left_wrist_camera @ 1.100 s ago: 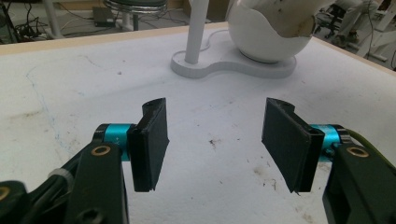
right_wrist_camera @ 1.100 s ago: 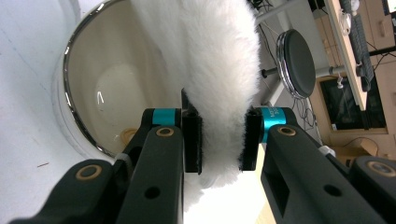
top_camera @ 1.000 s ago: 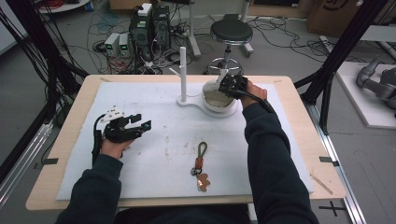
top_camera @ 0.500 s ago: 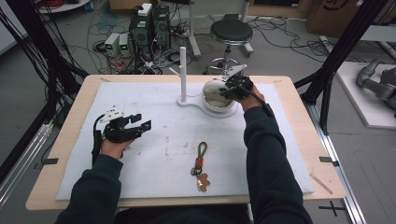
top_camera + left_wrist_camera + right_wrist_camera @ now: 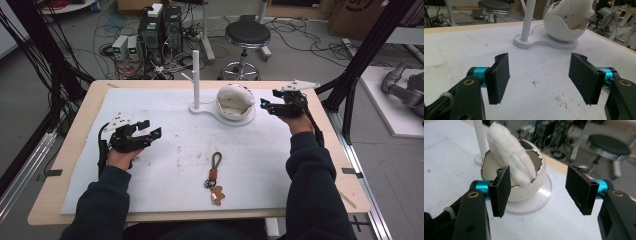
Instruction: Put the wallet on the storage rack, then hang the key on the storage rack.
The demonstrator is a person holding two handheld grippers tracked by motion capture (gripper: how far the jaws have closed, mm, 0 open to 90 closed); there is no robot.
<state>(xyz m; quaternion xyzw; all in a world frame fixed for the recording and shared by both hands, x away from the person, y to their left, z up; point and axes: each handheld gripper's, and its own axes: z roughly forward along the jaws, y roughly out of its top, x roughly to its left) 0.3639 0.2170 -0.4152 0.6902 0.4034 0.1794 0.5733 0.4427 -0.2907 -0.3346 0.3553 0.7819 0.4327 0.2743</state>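
Inside the egg-shaped white bowl (image 5: 516, 190) at the far middle of the tabletop (image 5: 65, 165), a fluffy white pad (image 5: 509, 157) was seen standing on edge, tilted and poking above the jagged rim. The bowl was seated on a flat white base (image 5: 210, 109) from which a thin upright post (image 5: 196, 75) rose just beside it. The right gripper (image 5: 272, 106) was held near the bowl on its right, apart from it, its jaws having just been opening and standing wide with nothing between them. The left gripper (image 5: 152, 132) was held well apart, low over the white mat (image 5: 165, 120) on the left side, its jaws also having just been opening and gaping with nothing held. A key fob on a dark loop (image 5: 214, 177) was laid on the mat near the front, between the two sleeves.
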